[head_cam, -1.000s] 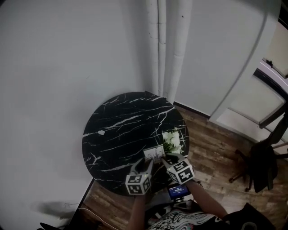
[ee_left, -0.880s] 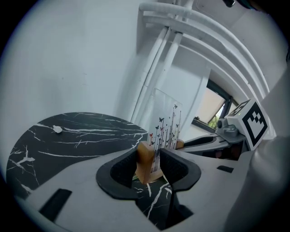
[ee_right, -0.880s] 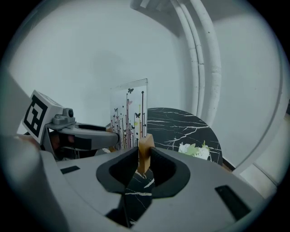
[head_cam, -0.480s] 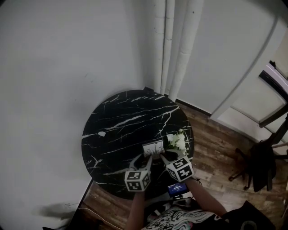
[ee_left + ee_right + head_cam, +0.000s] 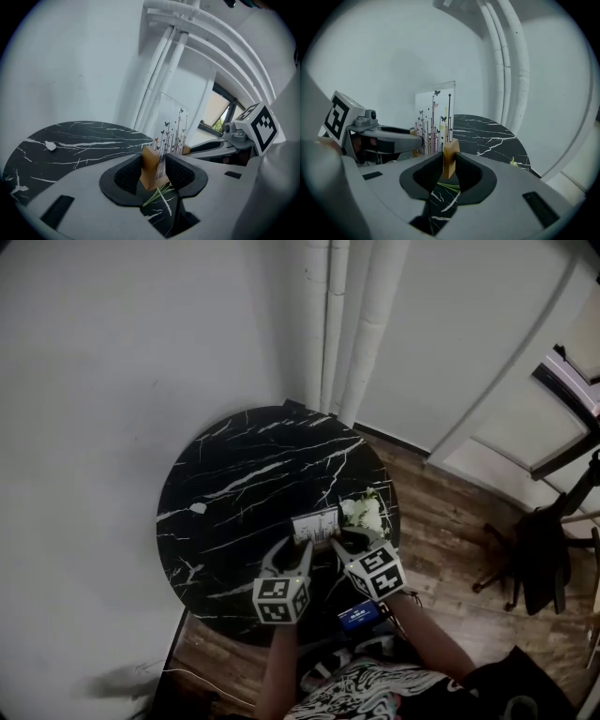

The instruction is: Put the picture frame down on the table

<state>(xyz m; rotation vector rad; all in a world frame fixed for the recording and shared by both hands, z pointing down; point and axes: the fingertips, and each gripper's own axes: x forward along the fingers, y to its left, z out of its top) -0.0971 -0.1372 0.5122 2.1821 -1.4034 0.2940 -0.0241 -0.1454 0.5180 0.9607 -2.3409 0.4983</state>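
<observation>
The picture frame (image 5: 314, 528) is a clear upright panel (image 5: 172, 129) printed with butterflies and stems, standing on small wooden blocks. I hold it over the near right part of the round black marble table (image 5: 234, 474). My left gripper (image 5: 298, 554) is shut on one wooden block (image 5: 151, 167). My right gripper (image 5: 343, 544) is shut on the other block (image 5: 450, 159), with the panel (image 5: 436, 117) rising behind it. Whether the blocks touch the tabletop I cannot tell. Each gripper shows in the other's view: the right gripper (image 5: 243, 136) and the left gripper (image 5: 389, 138).
White flowers (image 5: 364, 515) lie at the table's right edge, right of the frame, with green stems (image 5: 157, 194) under my jaws. A small white scrap (image 5: 198, 508) lies on the left. White pipes (image 5: 352, 324) run up the wall behind. A dark chair (image 5: 544, 559) stands at right.
Both grippers have carried the frame a little farther in over the table, away from its near edge and slightly left of the flowers. The grips look unchanged.
</observation>
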